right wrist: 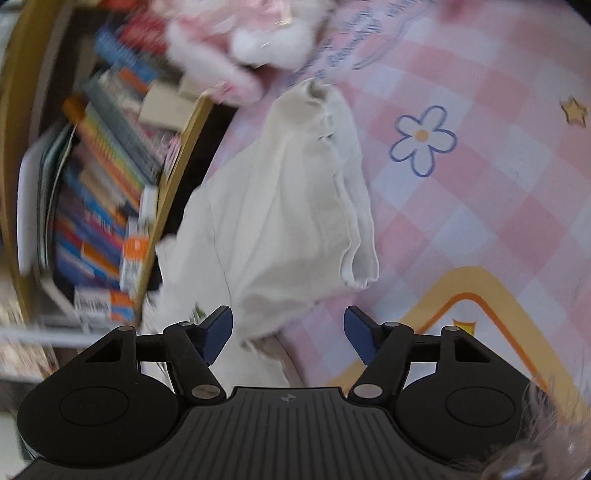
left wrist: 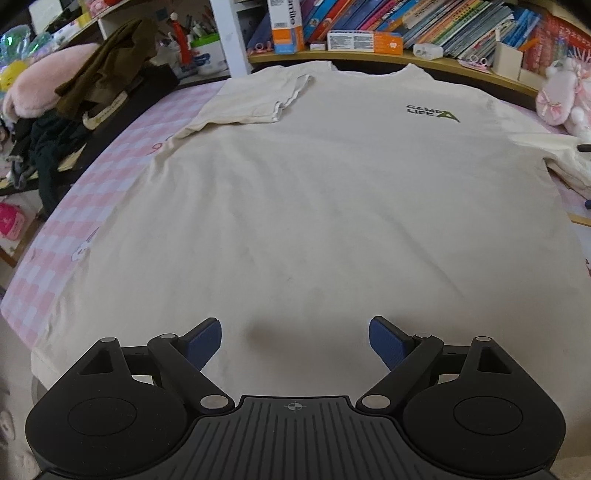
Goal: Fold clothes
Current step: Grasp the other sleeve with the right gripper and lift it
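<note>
Cream cotton covered most of the bed: the shirt lay flat, front up, on the pink checked sheet, collar toward the bookshelf and hem toward the onlooker, so its long axis ran straight away from the left gripper. To the left a heap of dark clothes sat off the bed. The left sleeve was already turned in over the chest. The left gripper hovered over the hem, its fingers released and nothing between them. Further right, the other sleeve still lay out on the sheet, reaching ahead of the right gripper, whose fingers were parted and empty. That hand looked the nearer for folding it in.
</note>
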The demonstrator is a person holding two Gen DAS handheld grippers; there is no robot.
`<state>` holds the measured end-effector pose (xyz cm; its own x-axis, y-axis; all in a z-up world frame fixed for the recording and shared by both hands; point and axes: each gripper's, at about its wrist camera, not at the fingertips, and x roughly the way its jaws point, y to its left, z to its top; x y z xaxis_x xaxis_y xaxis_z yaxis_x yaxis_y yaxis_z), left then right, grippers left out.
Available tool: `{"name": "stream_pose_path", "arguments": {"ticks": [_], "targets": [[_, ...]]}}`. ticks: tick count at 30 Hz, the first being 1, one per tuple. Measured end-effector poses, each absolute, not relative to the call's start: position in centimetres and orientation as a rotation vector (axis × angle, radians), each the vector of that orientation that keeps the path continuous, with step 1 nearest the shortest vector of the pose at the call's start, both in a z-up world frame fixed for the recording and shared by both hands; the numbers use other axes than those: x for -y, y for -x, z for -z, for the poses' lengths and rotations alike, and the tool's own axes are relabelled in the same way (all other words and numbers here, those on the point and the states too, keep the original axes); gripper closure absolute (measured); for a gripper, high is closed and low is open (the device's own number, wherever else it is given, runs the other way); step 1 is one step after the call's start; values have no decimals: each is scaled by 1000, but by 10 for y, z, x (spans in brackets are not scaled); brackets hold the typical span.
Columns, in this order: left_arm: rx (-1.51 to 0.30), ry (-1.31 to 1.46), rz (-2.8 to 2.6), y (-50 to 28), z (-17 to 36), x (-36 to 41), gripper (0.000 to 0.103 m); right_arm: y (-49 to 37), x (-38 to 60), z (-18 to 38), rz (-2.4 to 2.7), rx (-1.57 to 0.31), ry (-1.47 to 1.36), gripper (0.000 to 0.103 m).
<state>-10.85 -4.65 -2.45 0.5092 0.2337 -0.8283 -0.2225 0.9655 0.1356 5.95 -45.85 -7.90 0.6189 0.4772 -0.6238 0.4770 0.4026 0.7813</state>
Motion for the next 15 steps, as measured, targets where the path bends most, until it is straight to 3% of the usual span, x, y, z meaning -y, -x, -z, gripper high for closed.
{"name": "stream_pose_path", "arguments": {"ticks": [6,15], "targets": [[-1013,-16,-265,105,28,45,13,-51,475,89,137,-926,-1410,50],[-995,-7,-225,99,27,25,13,-41,470,85,345,-877,-1452,74]]}}
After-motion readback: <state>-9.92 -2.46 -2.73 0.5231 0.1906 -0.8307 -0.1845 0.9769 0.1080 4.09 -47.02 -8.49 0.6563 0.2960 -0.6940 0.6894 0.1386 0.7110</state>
